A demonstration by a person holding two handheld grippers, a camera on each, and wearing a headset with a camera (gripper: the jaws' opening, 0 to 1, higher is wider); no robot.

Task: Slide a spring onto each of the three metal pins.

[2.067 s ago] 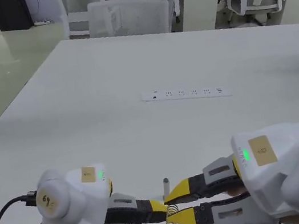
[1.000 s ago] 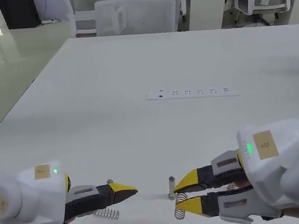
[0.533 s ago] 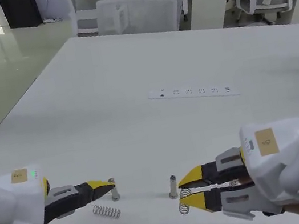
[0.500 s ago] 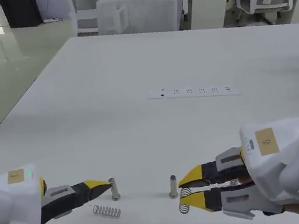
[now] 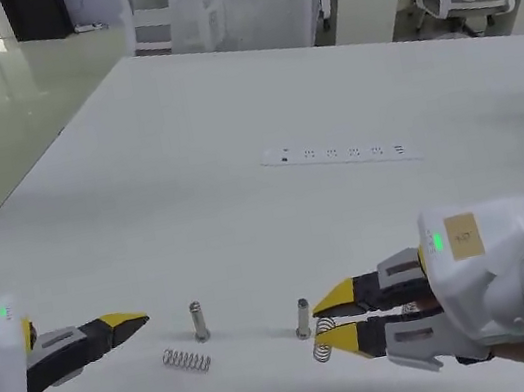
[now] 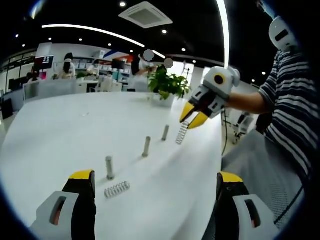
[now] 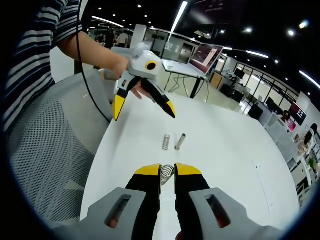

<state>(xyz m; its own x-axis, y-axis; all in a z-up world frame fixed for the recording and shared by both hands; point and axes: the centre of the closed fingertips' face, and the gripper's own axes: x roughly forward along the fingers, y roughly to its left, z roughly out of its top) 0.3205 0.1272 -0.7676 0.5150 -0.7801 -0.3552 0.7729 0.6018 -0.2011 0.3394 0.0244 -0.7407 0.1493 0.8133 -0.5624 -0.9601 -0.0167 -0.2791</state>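
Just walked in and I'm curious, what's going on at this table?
A person holds tongs in each hand over a white table. The right tongs are shut on a spring, held beside an upright metal pin. The left tongs are open, near a loose spring lying by another pin. No spring is on a pin yet.

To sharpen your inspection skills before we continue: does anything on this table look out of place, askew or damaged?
Only one thing: a loose spring lies on its side on the table beside a pin, not slid onto one. The pins in view stand upright and bare; the right gripper holds a second spring.
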